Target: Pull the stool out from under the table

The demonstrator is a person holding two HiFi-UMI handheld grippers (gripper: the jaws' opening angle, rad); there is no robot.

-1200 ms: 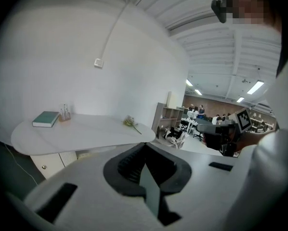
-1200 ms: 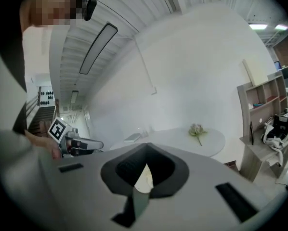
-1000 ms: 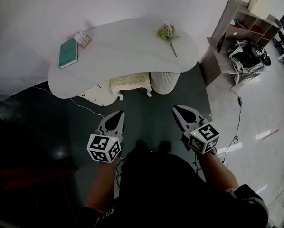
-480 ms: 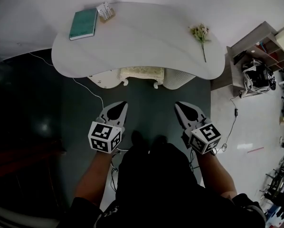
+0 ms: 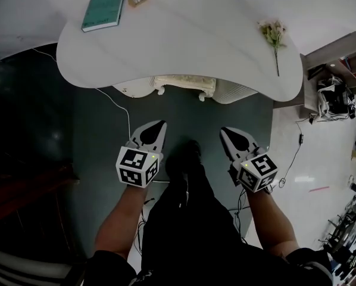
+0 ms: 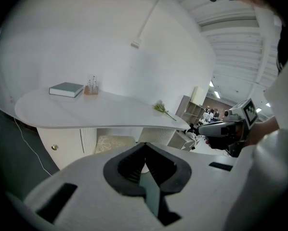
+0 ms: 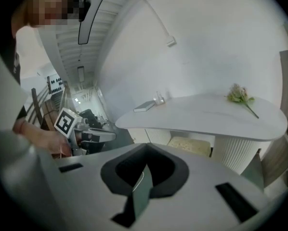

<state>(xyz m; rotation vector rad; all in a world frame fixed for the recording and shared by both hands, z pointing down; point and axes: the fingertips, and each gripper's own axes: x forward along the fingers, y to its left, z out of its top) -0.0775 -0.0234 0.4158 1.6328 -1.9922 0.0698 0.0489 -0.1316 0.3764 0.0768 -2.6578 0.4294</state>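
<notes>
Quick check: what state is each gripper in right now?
Left gripper: closed, holding nothing.
Right gripper: closed, holding nothing.

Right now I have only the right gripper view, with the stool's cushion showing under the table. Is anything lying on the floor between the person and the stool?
Observer: Yes. The head view shows a white cable on the dark floor, running from under the table towards the person, left of the stool.
Operator: What state is the left gripper in?
Observer: Its own view shows the left gripper shut, with nothing between the jaws.
Operator: How far does the stool stick out?
Observer: From above, only its front edge and two front legs show past the table's edge.
</notes>
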